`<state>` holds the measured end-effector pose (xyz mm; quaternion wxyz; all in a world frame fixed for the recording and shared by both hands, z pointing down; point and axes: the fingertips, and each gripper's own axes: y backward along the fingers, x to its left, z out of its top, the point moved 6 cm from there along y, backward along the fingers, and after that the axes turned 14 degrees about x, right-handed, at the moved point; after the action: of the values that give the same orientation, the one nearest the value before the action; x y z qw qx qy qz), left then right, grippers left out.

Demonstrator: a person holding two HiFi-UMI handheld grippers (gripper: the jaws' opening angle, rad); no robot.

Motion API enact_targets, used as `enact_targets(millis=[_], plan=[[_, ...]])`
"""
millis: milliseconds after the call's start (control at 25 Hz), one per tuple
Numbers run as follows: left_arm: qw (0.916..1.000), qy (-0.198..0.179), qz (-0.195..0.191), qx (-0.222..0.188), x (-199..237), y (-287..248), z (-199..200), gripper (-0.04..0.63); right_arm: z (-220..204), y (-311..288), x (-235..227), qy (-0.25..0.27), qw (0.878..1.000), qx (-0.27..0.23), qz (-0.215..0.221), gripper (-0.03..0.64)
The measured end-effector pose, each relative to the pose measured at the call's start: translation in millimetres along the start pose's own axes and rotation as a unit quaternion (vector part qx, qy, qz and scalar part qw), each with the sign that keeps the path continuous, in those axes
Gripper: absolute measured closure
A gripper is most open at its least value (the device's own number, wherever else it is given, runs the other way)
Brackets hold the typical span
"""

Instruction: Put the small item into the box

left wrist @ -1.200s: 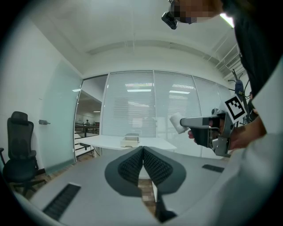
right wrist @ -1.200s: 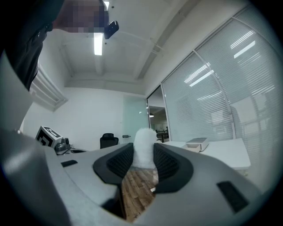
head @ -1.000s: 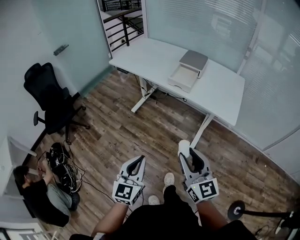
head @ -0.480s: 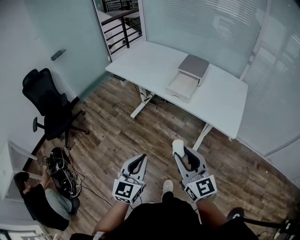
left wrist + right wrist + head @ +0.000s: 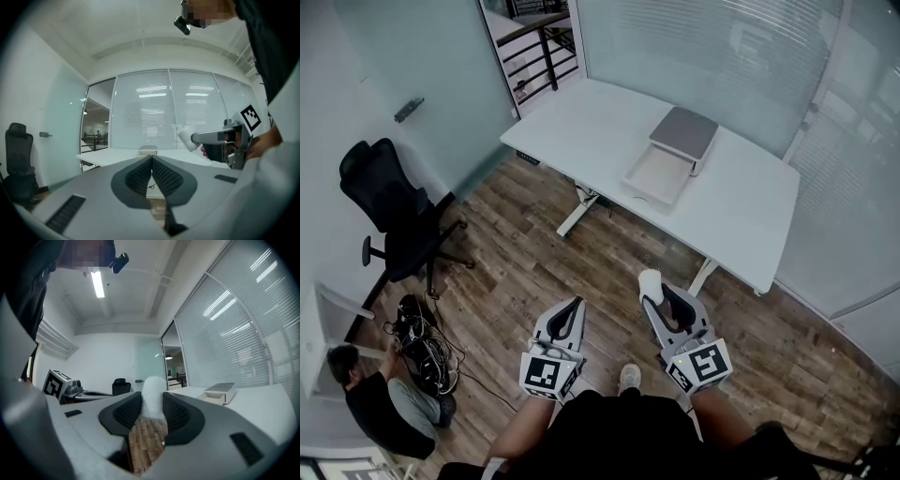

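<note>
A small white cylindrical item (image 5: 651, 284) (image 5: 152, 397) sticks out from between the jaws of my right gripper (image 5: 658, 298), which is shut on it. The same item (image 5: 185, 138) shows at the right gripper's tip in the left gripper view. My left gripper (image 5: 571, 314) (image 5: 152, 161) is shut with nothing in it. Both are held over the wooden floor, well short of the table. The box (image 5: 670, 153) (image 5: 220, 392) (image 5: 147, 150), grey-topped with its white drawer pulled out, stands on the white table (image 5: 581, 117).
A black office chair (image 5: 389, 220) stands at the left. A person (image 5: 370, 398) crouches by a tangle of cables (image 5: 422, 342) at the lower left. Glass walls with blinds (image 5: 722, 47) run behind and to the right of the table.
The view has advanced toward the table; the box and the table sit nearer and lower in the head view. Both grippers keep their places and the right one still holds the item.
</note>
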<state>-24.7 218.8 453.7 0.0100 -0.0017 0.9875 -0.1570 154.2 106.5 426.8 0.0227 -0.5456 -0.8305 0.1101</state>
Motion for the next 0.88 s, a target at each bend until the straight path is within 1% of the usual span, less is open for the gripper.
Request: enact_targets(millis=[80, 200, 400, 640, 760, 880], plan=[[0.9999, 0.005, 0.009, -0.003, 1.1, -7.1, 5.0, 0.583, -3.4, -6.6, -6.6, 0.000, 1.000, 0.007, 0.013, 0.465], [0.9999, 0.005, 0.011, 0.001, 3.3, -15.8, 5.1, 0.583, -5.4, -16.7, -12.1, 0.007, 1.000, 0.014, 0.027, 0.465], [0.9997, 0.017, 0.013, 0.015, 17.4, -28.2, -2.6, 0.584, -7.2, -36.7, -17.1, 0.004, 0.999, 0.022, 0.035, 0.464], [0.9997, 0.016, 0.001, 0.019, 46.6, -58.7, 0.1, 0.584, 2.8, -71.4, -32.2, 0.010, 1.000, 0.020, 0.020, 0.463], [0.9998, 0.006, -0.006, 0.016, 70.7, -76.3, 10.4, 0.584, 12.3, -97.4, -37.0, 0.009, 1.000, 0.016, 0.013, 0.463], [0.9997, 0.004, -0.016, 0.018, 95.1, -91.6, 14.9, 0.583, 21.6, -123.4, -35.8, 0.019, 1.000, 0.018, 0.006, 0.463]])
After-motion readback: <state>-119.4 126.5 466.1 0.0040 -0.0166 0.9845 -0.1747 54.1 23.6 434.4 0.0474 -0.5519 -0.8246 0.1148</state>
